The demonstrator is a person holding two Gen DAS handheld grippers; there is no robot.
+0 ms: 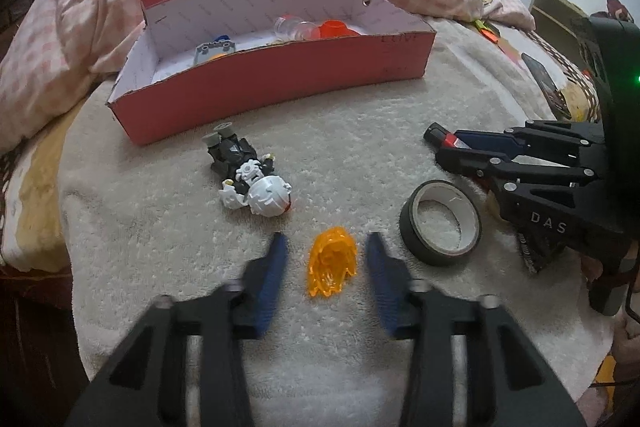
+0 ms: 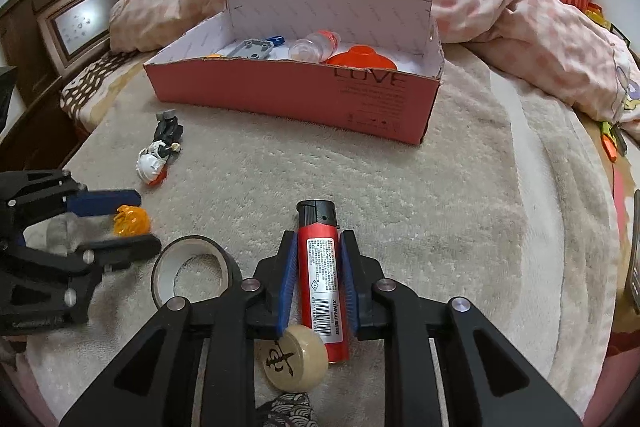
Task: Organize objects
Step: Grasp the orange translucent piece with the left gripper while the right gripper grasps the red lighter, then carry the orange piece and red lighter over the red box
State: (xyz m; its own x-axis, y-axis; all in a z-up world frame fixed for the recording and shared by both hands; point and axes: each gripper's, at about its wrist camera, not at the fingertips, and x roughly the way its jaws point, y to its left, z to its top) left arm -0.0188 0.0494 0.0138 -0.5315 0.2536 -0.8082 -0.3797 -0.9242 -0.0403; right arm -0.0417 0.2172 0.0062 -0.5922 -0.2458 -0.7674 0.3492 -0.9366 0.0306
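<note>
Red box, far edge of the blanket: "LOVE" in dark caps on its front wall, right end; smaller lines below unreadable. Red lighter: white label w/ "XINHAI" and a barcode, digits too small. Round piece: one Chinese char. Right gripper body: "DAS".

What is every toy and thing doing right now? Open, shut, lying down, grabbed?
Left gripper: open, fingers either side of the orange piece.
Orange piece: lying on the blanket, not gripped.
Right gripper: shut on the red lighter.
Red lighter: held between the pads.
Tape roll: lying flat.
Robot toy: lying down.
Red box: open, things inside.
</note>
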